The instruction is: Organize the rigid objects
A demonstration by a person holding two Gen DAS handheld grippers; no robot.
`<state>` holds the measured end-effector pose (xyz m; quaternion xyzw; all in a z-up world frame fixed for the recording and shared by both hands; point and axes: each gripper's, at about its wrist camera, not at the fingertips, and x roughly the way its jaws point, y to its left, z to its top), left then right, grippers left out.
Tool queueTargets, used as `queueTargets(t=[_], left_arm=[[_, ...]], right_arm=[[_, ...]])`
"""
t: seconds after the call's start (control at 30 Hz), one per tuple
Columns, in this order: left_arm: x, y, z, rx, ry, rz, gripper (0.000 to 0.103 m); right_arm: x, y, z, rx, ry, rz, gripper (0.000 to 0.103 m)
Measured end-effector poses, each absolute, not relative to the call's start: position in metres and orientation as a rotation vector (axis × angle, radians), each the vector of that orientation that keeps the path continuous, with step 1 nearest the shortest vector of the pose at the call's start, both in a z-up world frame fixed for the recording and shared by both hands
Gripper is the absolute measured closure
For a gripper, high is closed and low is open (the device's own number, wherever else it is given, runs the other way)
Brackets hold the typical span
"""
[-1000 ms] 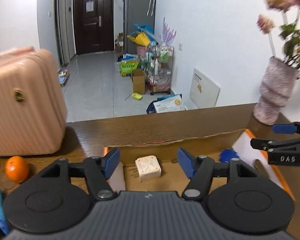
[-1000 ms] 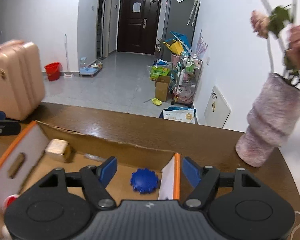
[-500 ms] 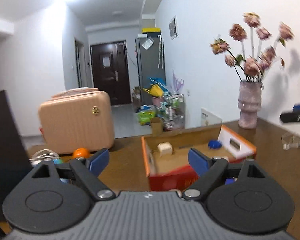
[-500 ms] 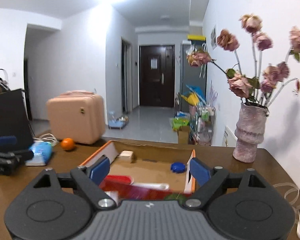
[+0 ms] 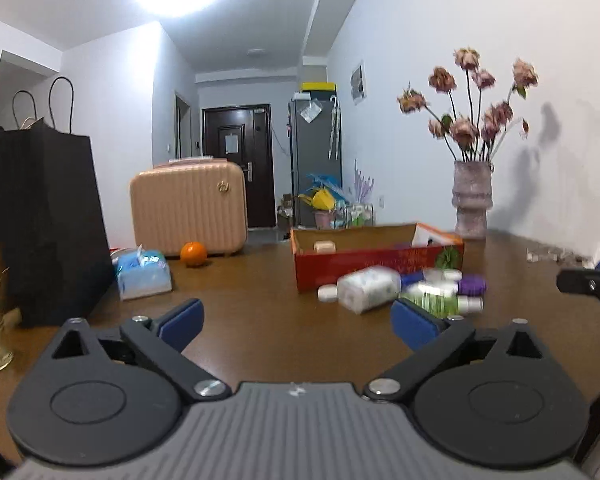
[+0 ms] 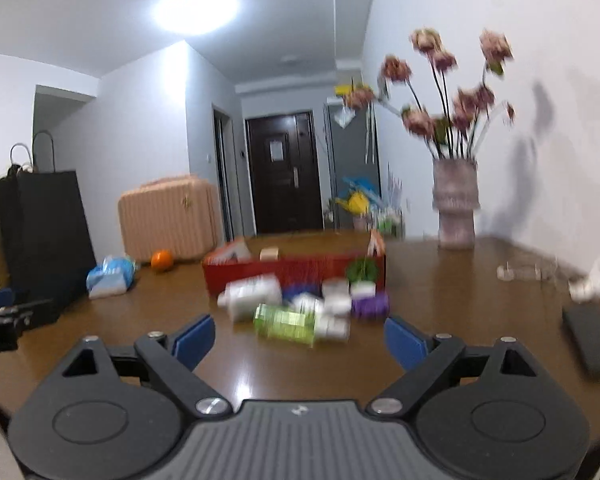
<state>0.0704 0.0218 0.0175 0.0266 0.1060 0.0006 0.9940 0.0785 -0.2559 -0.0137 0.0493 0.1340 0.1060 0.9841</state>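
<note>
A red cardboard box (image 5: pixel 380 266) (image 6: pixel 296 274) stands open on the brown table, with a cream block (image 5: pixel 325 246) inside. Before it lies a cluster of small bottles and jars: a white bottle (image 5: pixel 368 288) (image 6: pixel 254 296), a green bottle (image 5: pixel 436 302) (image 6: pixel 286 322) and a purple jar (image 5: pixel 472 284) (image 6: pixel 370 306). My left gripper (image 5: pixel 300 322) hangs well short of the cluster, jaws opening, nothing between them. My right gripper (image 6: pixel 300 340) faces the green bottle from a little nearer, jaws also opening and empty. Each gripper shows at the other view's edge.
On the left stand a black paper bag (image 5: pixel 48 220), a tissue pack (image 5: pixel 142 274), an orange (image 5: pixel 193 254) and a pink suitcase (image 5: pixel 188 208). A vase of dried flowers (image 5: pixel 471 204) stands at the back right. A dark flat object (image 6: pixel 588 340) and white cables (image 6: pixel 592 284) lie at the right.
Both grippers have pulled back from right over the box, which now sits much farther off. The bottles before it have come into view. Both pairs of jaws stand wider.
</note>
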Motion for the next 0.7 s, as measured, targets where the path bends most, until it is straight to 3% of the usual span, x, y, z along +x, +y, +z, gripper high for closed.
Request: queueTargets(t=[0.7], left_arm=[[0.107, -0.004, -0.014, 0.063, 0.352, -0.077, 0.002]], right_arm=[[0.126, -0.273, -0.039, 0.116, 0.37, 0.181, 0.016]])
